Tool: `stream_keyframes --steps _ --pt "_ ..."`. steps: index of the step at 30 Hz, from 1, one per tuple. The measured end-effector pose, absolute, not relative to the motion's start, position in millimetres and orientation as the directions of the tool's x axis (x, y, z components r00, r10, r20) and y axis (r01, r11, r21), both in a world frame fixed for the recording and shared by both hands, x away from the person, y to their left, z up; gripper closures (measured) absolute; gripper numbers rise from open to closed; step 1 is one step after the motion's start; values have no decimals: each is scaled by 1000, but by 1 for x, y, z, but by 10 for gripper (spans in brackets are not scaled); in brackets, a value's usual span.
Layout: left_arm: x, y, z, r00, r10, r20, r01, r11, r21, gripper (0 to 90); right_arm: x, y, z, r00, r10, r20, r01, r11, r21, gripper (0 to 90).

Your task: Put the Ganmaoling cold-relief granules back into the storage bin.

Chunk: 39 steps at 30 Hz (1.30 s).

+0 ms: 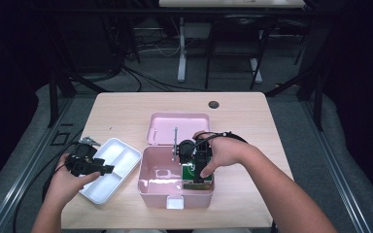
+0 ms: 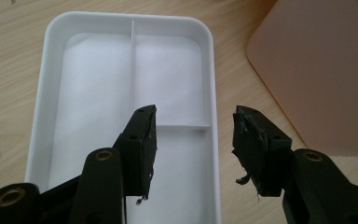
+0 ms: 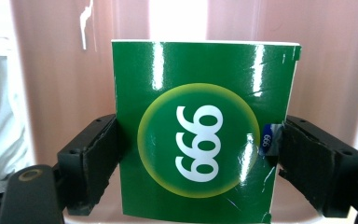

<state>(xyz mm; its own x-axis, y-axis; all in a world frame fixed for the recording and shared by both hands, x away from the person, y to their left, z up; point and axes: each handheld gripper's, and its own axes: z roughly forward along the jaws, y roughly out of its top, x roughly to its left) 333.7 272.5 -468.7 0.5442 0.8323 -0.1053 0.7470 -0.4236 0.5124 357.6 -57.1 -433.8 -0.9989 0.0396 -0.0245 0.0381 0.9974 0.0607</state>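
Note:
A pink box (image 1: 148, 187) stands open near the table's front edge, its lid (image 1: 178, 128) lying flat behind it. My right gripper (image 1: 200, 171) reaches down into the box's right side and is shut on a green packet (image 3: 205, 130) printed with "999" in a yellow circle; the jaws press its two side edges. The packet (image 1: 190, 173) shows green inside the box. My left gripper (image 2: 193, 149) hovers open over a white divided tray (image 2: 51, 93), nothing between its jaws. In the high view that gripper (image 1: 88, 165) sits over the tray's (image 1: 124, 150) left edge.
The pink box's corner (image 2: 326, 74) lies right of the tray in the left gripper view. A dark round grommet (image 1: 213, 104) sits near the table's far edge. Desk legs and cables stand on the floor beyond. Bare wood lies right of the box.

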Motion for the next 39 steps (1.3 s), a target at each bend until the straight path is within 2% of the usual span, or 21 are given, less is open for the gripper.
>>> stream_keyframes --steps 21,35,39 --pt "334 271 -470 547 831 -105 747 -427 510 497 362 -56 -453 -998 60 -29 59 997 41 154" --pt "333 272 -469 547 832 -96 743 -430 512 496 355 -66 -435 -995 79 -54 74 993 91 211" --pt "334 272 -470 548 832 -91 742 -433 512 496 348 -80 -422 -993 101 -67 91 986 140 229"
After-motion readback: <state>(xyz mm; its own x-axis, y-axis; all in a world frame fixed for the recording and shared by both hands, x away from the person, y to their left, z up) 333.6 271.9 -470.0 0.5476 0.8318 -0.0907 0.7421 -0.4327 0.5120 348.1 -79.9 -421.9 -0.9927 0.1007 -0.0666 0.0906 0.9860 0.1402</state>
